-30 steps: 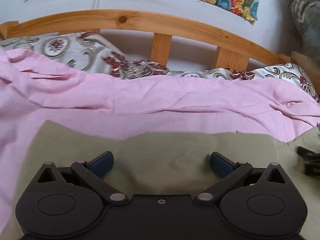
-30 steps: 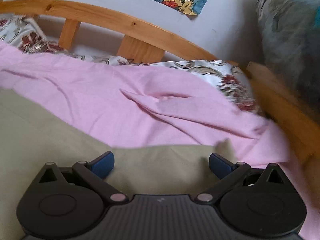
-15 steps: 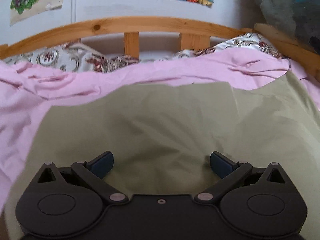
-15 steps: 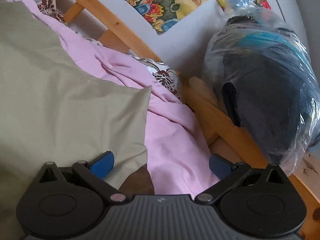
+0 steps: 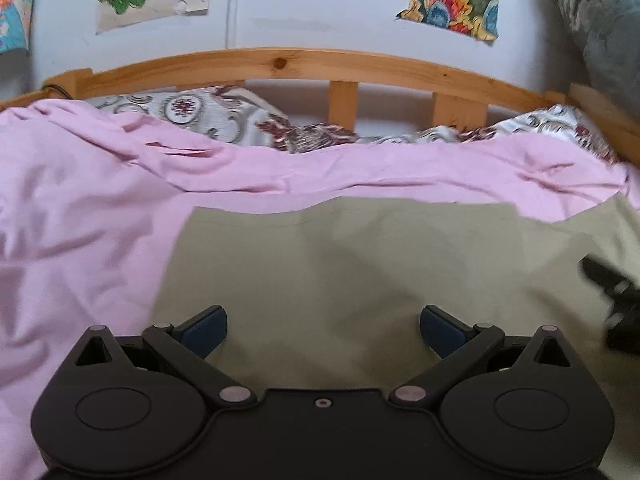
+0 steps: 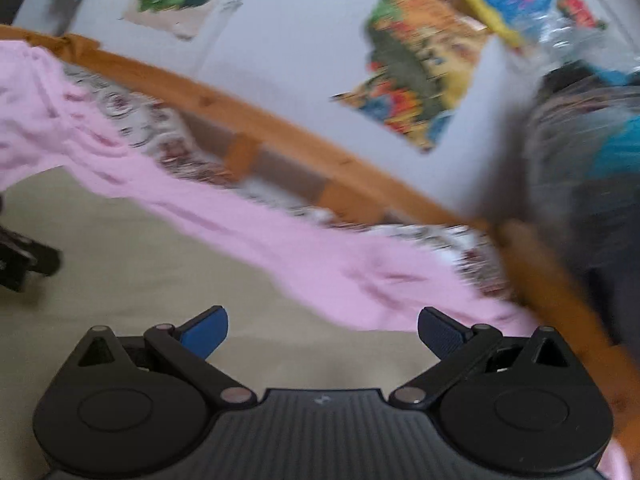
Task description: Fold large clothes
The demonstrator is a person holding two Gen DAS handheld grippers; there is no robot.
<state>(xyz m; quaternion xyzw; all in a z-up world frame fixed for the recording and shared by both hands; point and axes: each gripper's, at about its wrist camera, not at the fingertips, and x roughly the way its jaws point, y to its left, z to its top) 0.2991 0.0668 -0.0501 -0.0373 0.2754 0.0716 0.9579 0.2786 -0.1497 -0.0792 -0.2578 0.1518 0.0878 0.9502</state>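
Flat olive-khaki cloth garment lies spread on pink bedsheet, far edge running left-right, parallel to wooden headboard. Left claw and right claw both released, empty, above it.

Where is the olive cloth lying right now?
In the left wrist view the olive cloth lies spread flat on the pink sheet, directly beyond the open left tongs, its far edge short of the wooden headboard.
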